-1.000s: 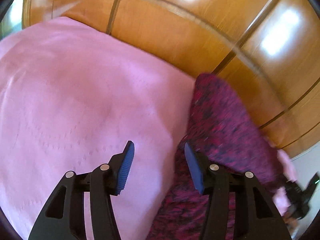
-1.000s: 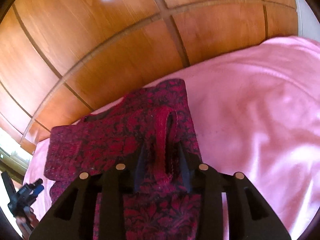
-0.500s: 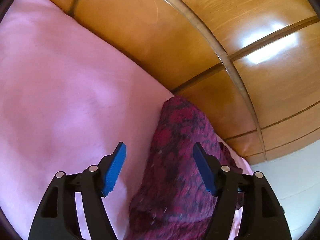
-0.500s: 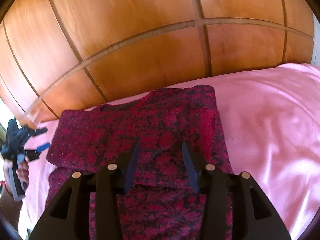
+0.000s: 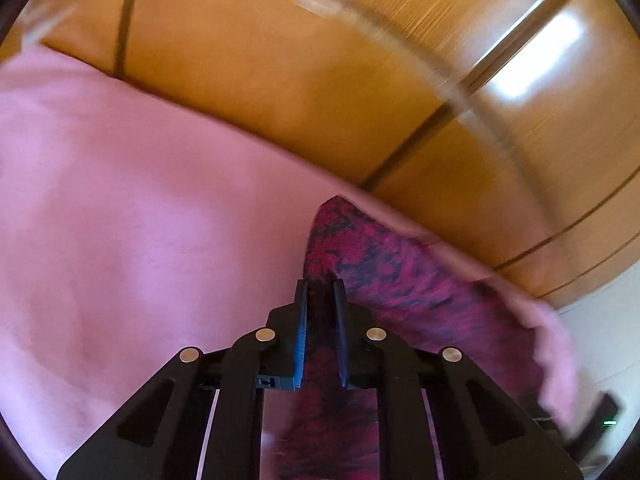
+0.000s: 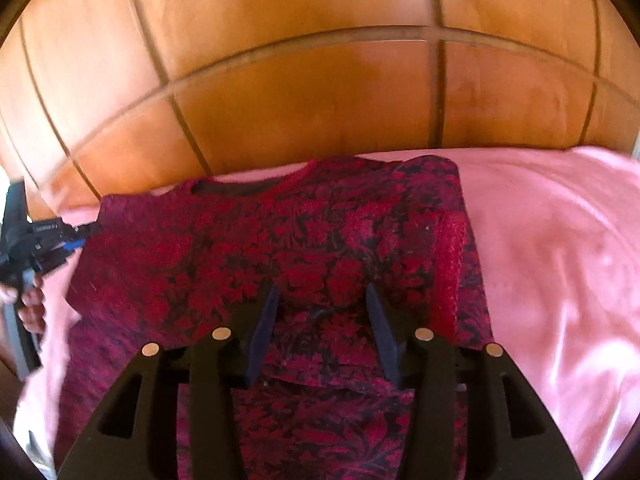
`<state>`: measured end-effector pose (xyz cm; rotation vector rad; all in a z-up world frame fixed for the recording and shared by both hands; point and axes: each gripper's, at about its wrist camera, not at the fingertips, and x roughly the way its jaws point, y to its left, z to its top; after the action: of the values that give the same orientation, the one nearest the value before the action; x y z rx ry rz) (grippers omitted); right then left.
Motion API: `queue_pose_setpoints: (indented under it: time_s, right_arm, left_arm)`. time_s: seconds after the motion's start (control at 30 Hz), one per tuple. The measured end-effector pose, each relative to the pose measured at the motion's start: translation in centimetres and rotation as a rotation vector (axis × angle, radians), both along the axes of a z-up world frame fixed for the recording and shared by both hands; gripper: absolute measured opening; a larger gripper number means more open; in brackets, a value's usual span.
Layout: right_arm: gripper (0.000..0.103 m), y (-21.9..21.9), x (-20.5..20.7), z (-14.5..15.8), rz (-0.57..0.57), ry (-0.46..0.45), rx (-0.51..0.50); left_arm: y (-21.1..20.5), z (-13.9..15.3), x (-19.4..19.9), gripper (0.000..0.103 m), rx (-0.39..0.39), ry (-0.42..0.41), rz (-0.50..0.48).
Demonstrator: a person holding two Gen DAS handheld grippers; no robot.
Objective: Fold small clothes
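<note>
Mid-fold: top [image 6: 248,248] flat on pink bed [image 6: 560,264], near the wooden panel. Left claw [image 5: 320,300] clenched, seemingly on the top's side edge, blurred. Right claw [image 6: 320,304] released, over the top's folded right side. Next: carry the pinched edge across the top.

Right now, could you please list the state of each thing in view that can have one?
Garment: flat on the sheet, its right side folded over.
Left gripper: jaws just closed, shut on the garment's edge.
Right gripper: jaws just opening, open above the garment, holding nothing.
Sheet: spread out, lightly wrinkled.
</note>
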<state>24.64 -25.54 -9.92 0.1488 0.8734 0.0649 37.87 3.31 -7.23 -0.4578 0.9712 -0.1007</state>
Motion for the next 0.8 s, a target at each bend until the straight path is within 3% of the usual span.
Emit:
queue_pose_setpoints:
  time_s: [0.07,0.17,0.2,0.3,0.4,0.47,0.53,0.7,0.8]
  right_arm:
    - [0.046,0.9,0.3,-0.6,0.001,-0.012,-0.058]
    - [0.046,0.9,0.6,-1.2,-0.021,-0.020,-0.057]
    - [0.046,0.9,0.7,-1.3,-0.027,-0.021,-0.049]
    - [0.046,0.9,0.6,-1.4,-0.028,-0.031,-0.046]
    - [0.046,0.8,0.6,-1.3,-0.029,-0.031,-0.039]
    - [0.046,0.7,0.6,-1.3,-0.030,-0.030,-0.038]
    - [0.046,0.5,0.6,-1.5,-0.028,-0.033,-0.037]
    - [0.046,1.0,0.8,-1.7,-0.034,-0.043,-0.074]
    - [0.047,1.0,0.7,-1.6,-0.037,-0.045,-0.077]
  left_arm:
    - [-0.7,0.1,0.1,0.018,0.058,0.012,0.009]
    - [-2.3,2.9,-1.9,0.019,0.202,-0.083,0.048]
    - [-3.3,4.0,-3.3,0.019,0.232,-0.149,0.017]
    - [-6.0,4.9,-6.2,0.019,0.269,-0.223,-0.107]
    - [-8.3,2.9,-7.4,0.019,0.310,-0.178,-0.193]
    - [-8.6,0.9,-7.2,0.019,0.323,-0.124,-0.194]
    - [-8.2,-0.1,-7.6,0.019,0.326,-0.130,-0.180]
    - [-8.2,0.7,-8.2,0.019,0.306,-0.113,-0.126]
    - [-8.8,2.8,-9.8,0.023,0.343,-0.147,-0.101]
